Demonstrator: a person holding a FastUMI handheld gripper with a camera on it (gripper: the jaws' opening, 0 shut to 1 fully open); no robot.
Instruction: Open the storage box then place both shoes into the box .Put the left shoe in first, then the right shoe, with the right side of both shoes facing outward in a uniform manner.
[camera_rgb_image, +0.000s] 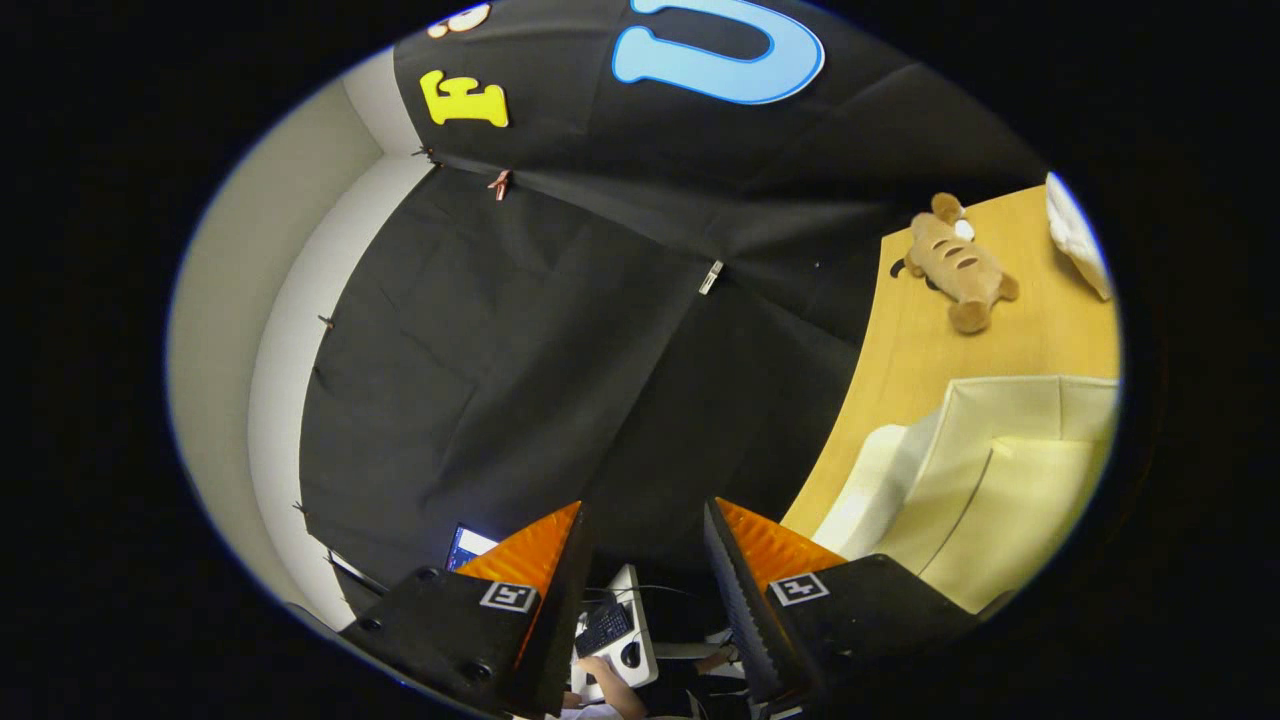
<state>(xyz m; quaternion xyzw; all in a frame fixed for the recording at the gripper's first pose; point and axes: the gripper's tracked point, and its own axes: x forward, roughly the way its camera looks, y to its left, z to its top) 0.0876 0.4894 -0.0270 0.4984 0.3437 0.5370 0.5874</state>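
Gripper (645, 560): seen tilted sideways, its jaws set narrowly apart with nothing held between them.
Fingers (535, 555): pointed at the black cloth wall (520, 330), clear of the table.
Between the fingers: a desk with a keyboard (603, 628) and mouse is seen, with a person's hand (598, 668) resting by it.
Beside the fingers: a lit screen (466, 546) is glimpsed next to one finger.
Storage box (1000, 480): a pale box is seen just beside the other finger, resting on the wooden table (905, 340); whether its lid is open cannot be told.
Beyond the box: a plush toy (957, 265) lies on the table, apart from the box.
Farthest: a white object (1075, 235) sits past the toy, too cut off to identify.
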